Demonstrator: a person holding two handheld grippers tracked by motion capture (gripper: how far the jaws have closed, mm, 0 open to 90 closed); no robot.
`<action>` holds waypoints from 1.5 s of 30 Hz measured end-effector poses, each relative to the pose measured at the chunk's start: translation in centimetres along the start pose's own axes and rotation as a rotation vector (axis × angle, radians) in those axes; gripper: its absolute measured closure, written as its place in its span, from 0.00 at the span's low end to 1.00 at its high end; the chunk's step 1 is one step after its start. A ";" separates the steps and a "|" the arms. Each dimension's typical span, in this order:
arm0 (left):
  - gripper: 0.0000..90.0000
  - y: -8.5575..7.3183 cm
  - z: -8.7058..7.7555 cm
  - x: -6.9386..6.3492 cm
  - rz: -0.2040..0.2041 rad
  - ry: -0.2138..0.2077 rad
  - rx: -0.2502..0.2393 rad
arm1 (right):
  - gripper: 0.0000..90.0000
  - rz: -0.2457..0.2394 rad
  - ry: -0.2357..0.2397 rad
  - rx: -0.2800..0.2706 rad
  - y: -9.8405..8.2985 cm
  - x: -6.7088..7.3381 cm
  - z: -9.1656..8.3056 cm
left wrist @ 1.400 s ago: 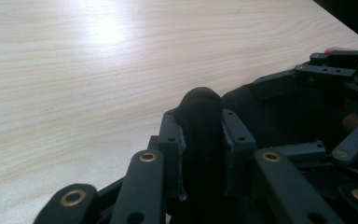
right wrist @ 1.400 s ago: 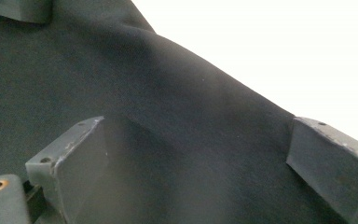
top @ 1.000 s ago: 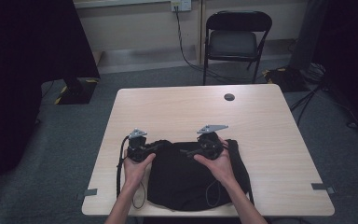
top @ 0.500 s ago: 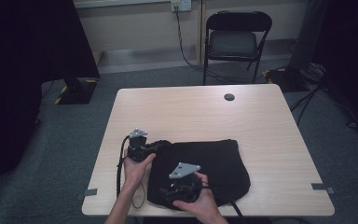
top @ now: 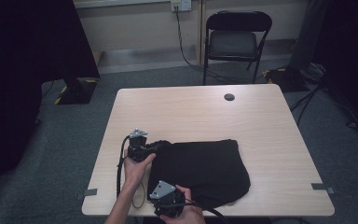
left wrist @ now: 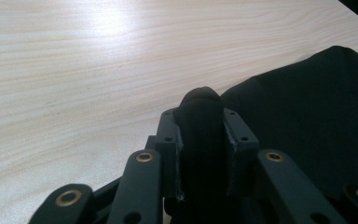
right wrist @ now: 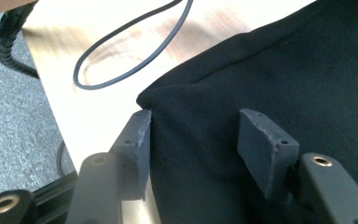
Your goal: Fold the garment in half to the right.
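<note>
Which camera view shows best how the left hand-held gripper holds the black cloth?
The left gripper view: the black cloth is pinched between its closed jaws. The high view shows the left hand-held gripper small at the cloth's corner. The right gripper view shows cloth between open jaws.

Lab-like room: black curtains (top: 32,42), folding chair (top: 235,39), floor cables (top: 307,77).

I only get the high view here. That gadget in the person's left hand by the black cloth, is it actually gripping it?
Observer: Yes. The left gripper is shut on a bunched fold of the black cloth.
Operator: And the one nearest the table's front edge?
Observer: The right gripper is open, its jaws either side of the cloth's near corner.
Operator: Anything else down there?
Observer: A thin black cable loops on the table just beyond that corner.
</note>
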State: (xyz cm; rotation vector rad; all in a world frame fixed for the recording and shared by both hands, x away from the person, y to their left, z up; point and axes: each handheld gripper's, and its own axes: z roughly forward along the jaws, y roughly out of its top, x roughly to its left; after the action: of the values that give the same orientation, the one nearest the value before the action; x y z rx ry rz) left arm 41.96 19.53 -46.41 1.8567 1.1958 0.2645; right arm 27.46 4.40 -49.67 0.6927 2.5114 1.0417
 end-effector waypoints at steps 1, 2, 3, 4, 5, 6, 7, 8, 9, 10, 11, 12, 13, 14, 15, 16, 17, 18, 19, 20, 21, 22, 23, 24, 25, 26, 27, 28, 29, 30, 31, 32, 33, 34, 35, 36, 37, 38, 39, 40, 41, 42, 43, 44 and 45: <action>0.80 0.0 0.0 0.0 0.000 0.000 0.000 | 0.56 -0.001 -0.008 0.002 0.1 0.0 0.0; 0.80 0.0 0.0 0.0 -0.002 0.000 -0.001 | 0.59 -0.004 -0.022 0.005 0.1 0.0 0.0; 0.80 0.0 0.0 0.0 -0.003 0.000 0.000 | 0.63 -0.001 -0.030 0.009 0.2 0.0 0.0; 0.80 0.0 0.1 0.0 -0.002 0.001 0.000 | 0.67 0.004 -0.034 0.012 0.2 -0.1 0.0; 0.80 0.0 0.1 0.0 -0.003 0.004 -0.001 | 0.70 0.013 -0.032 0.013 0.2 -0.2 0.1; 0.80 0.0 0.1 0.0 -0.003 0.006 0.001 | 0.74 0.026 -0.024 0.017 0.2 -0.3 0.1; 0.80 0.0 0.2 0.0 -0.003 0.007 0.002 | 0.78 0.040 -0.020 0.020 0.2 -0.5 0.1; 0.80 0.0 0.2 0.0 -0.003 0.008 0.003 | 0.81 0.047 -0.021 0.019 0.2 -0.6 0.1; 0.80 0.0 0.2 0.0 -0.003 0.009 0.003 | 0.84 0.056 -0.025 0.019 0.2 -0.7 0.1; 0.80 0.0 0.2 0.0 -0.003 0.009 0.002 | 0.86 0.065 -0.027 0.019 0.2 -0.8 0.1; 0.80 0.0 0.2 0.0 -0.003 0.010 0.002 | 0.87 0.069 -0.031 0.017 0.2 -0.8 0.2; 0.80 0.0 0.2 0.0 -0.003 0.010 0.001 | 0.88 0.073 -0.033 0.015 0.2 -0.8 0.2; 0.80 0.0 0.2 0.0 -0.003 0.010 0.000 | 0.89 0.074 -0.033 0.011 0.2 -0.8 0.1; 0.81 0.0 0.1 0.0 -0.003 0.011 -0.001 | 0.89 0.078 -0.031 0.006 0.1 -0.8 0.1; 0.81 0.0 0.1 0.0 -0.004 0.009 -0.002 | 0.90 0.089 -0.021 -0.006 0.0 -0.8 0.1; 0.81 0.1 0.1 0.0 -0.003 0.007 -0.003 | 0.90 0.096 -0.014 -0.013 0.0 -0.9 0.0; 0.81 0.1 0.0 0.0 -0.002 0.007 -0.004 | 0.90 0.098 -0.011 -0.021 -0.1 -0.9 -0.1; 0.81 0.1 0.0 0.0 -0.003 0.004 -0.005 | 0.90 0.101 -0.010 -0.029 -0.1 -0.9 -0.2; 0.81 0.2 0.0 0.0 -0.002 0.004 -0.005 | 0.90 0.103 -0.011 -0.039 -0.1 -0.9 -0.4; 0.81 0.2 -0.1 0.0 -0.001 0.005 -0.005 | 0.90 0.109 -0.010 -0.048 -0.1 -0.9 -0.5; 0.81 0.2 -0.1 0.0 0.000 0.006 -0.005 | 0.90 0.110 -0.008 -0.055 0.0 -0.9 -0.6; 0.81 0.2 -0.1 0.0 0.000 0.005 -0.004 | 0.90 0.115 -0.005 -0.061 0.0 -0.9 -0.8; 0.81 0.2 -0.1 0.0 -0.001 0.006 -0.004 | 0.90 0.115 -0.004 -0.065 0.0 -0.9 -0.8; 0.81 0.2 -0.1 0.0 -0.002 0.007 -0.002 | 0.90 0.114 -0.005 -0.067 0.0 -0.8 -0.9; 0.81 0.2 -0.1 0.0 -0.003 0.006 -0.002 | 0.90 0.115 -0.004 -0.072 0.0 -0.8 -1.0; 0.81 0.2 -0.2 0.1 -0.006 0.004 -0.001 | 0.90 0.117 -0.001 -0.075 0.0 -0.8 -1.1; 0.81 0.2 -0.2 0.1 -0.011 0.004 -0.003 | 0.90 0.121 0.001 -0.080 0.1 -0.8 -1.2; 0.81 0.2 -0.3 0.1 -0.013 0.005 -0.002 | 0.90 0.127 0.007 -0.085 0.1 -0.8 -1.4; 0.81 0.2 -0.4 0.1 -0.010 0.006 -0.001 | 0.90 0.130 0.014 -0.089 0.2 -0.8 -1.6; 0.81 0.3 -0.5 0.0 -0.008 0.007 -0.003 | 0.90 0.128 0.016 -0.095 0.3 -0.9 -1.7; 0.81 0.3 -0.6 0.1 -0.015 0.003 -0.008 | 0.90 0.132 0.017 -0.101 0.4 -0.9 -1.9; 0.81 0.3 -0.8 0.1 -0.016 -0.001 -0.010 | 0.90 0.140 0.023 -0.108 0.4 -1.0 -2.1; 0.81 0.4 -0.8 0.1 -0.017 0.000 -0.013 | 0.90 0.149 0.029 -0.118 0.4 -1.1 -2.3; 0.81 0.4 -0.9 0.1 -0.021 0.000 -0.015 | 0.90 0.157 0.032 -0.130 0.4 -1.1 -2.5; 0.81 0.4 -0.9 0.2 -0.024 -0.002 -0.015 | 0.90 0.161 0.032 -0.138 0.5 -1.1 -2.7; 0.81 0.4 -1.0 0.2 -0.025 -0.002 -0.016 | 0.90 0.166 0.031 -0.146 0.5 -1.1 -2.9; 0.81 0.4 -1.0 0.2 -0.028 -0.001 -0.015 | 0.90 0.170 0.032 -0.153 0.5 -1.1 -3.1; 0.81 0.5 -1.1 0.3 -0.034 -0.002 -0.014 | 0.90 0.175 0.032 -0.159 0.6 -1.1 -3.2; 0.81 0.6 -1.1 0.3 -0.034 -0.001 -0.016 | 0.90 0.182 0.034 -0.166 0.6 -1.2 -3.4; 0.81 0.6 -1.2 0.4 -0.032 -0.001 -0.019 | 0.90 0.187 0.035 -0.172 0.7 -1.2 -3.5; 0.81 0.7 -1.4 0.4 -0.036 0.001 -0.023 | 0.90 0.186 0.036 -0.178 0.8 -1.1 -3.6; 0.81 0.7 -1.5 0.4 -0.032 0.002 -0.022 | 0.90 0.185 0.034 -0.184 0.9 -1.1 -3.7; 0.81 0.7 -1.6 0.4 -0.031 0.004 -0.026 | 0.90 0.185 0.034 -0.189 1.0 -1.1 -3.8; 0.81 0.8 -1.7 0.4 -0.031 0.005 -0.028 | 0.90 0.188 0.034 -0.194 1.2 -1.1 -3.9; 0.81 0.8 -1.7 0.5 -0.033 0.005 -0.031 | 0.90 0.189 0.037 -0.198 1.3 -1.1 -4.0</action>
State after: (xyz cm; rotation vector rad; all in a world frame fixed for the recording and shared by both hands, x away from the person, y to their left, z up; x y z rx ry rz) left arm 41.68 20.78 -44.90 1.8089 1.2185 0.2683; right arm 26.86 2.38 -45.90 0.8698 2.3655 1.3584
